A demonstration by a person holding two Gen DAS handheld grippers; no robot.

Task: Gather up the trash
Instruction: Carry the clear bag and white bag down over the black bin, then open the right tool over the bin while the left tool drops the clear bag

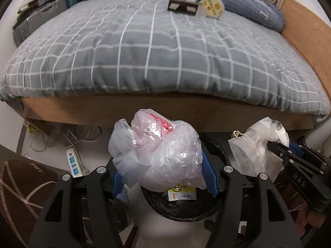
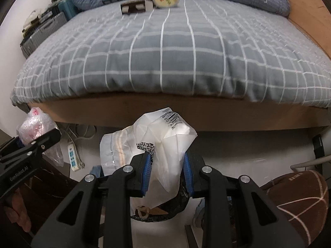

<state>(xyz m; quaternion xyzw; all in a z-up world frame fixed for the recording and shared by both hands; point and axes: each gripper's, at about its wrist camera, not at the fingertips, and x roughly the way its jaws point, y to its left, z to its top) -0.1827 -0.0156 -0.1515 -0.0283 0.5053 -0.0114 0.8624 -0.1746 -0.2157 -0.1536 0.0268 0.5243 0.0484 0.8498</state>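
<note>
A: Bedroom floor at the near edge of a bed [image 1: 144, 66]; a black-lined bin [image 1: 186, 212] stands below both tools. Status?

B: Left gripper [image 1: 163, 177] is clamped on a crumpled clear bag [image 1: 159, 153], directly above the bin. Right gripper [image 2: 167, 171] is closed narrow on a white wrapper [image 2: 157, 144], over the bin's right rim, as far as the blocked view allows.

A: Failure modes?

B: Light film springs open on release and may catch the rim, then slide to the floor. An off-centre drop on the right misses. A box [image 1: 183, 5] and round lid [image 1: 211, 7] remain far back on the bed.
</note>
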